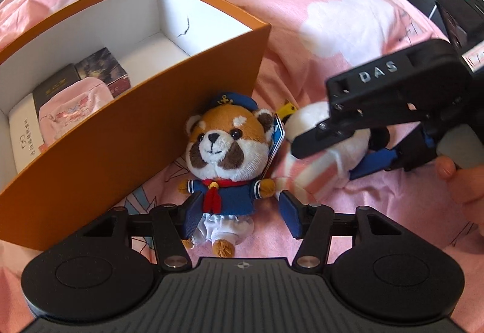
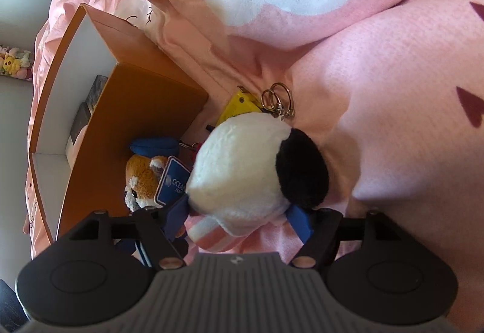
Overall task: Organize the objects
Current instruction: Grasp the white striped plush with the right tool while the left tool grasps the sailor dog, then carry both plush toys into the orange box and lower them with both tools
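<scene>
Two grippers angled down: left gripper [image 1: 239, 209] jaws apart astride red-panda plush [image 1: 225, 151]; right gripper [image 2: 239, 218] jaws apart around panda plush [image 2: 242, 169].

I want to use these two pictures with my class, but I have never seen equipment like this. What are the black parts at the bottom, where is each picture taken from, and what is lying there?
A person holds a hand-held gripper in each hand; a camera on each looks along its two fingers. One view shows the left gripper open around a red panda plush in a sailor suit. The other shows the right gripper open around a black and white plush. Neither looks gripped yet. Both toys lie on a pink bedcover, beside an orange box holding small packages.
</scene>
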Motion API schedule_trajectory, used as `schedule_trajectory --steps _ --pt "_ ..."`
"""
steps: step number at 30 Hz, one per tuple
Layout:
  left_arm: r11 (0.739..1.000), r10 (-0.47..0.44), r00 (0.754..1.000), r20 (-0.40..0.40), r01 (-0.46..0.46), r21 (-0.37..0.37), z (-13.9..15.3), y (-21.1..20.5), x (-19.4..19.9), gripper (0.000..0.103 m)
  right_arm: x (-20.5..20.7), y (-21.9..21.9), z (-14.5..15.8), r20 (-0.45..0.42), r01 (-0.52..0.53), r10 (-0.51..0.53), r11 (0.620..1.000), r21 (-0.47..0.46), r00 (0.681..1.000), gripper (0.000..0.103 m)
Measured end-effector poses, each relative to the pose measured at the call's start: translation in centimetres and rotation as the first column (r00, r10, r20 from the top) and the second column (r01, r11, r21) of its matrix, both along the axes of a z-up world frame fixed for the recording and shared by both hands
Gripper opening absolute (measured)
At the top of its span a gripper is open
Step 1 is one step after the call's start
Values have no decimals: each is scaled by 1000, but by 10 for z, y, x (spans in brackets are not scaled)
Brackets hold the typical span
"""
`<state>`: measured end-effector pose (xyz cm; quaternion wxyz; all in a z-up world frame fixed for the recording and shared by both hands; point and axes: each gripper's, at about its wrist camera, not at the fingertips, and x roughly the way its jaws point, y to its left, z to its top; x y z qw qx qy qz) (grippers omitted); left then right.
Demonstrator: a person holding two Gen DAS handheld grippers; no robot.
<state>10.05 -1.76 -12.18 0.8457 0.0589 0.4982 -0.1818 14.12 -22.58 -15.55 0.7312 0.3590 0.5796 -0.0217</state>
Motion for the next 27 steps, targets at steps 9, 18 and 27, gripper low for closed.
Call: schedule_trajectory --steps 9,18,27 --pt "997 0 1000 30 -3 82 -18 -10 9 65 7 21 19 131 -103 127 979 -179 983 70" --pt "998 61 998 5 -61 -6 -20 2 11 53 11 35 37 179 -256 329 906 -338 927 67" --pt "963 208 974 -85 -220 -158 -11 32 0 42 -2 46 58 220 -357 484 825 -439 847 67"
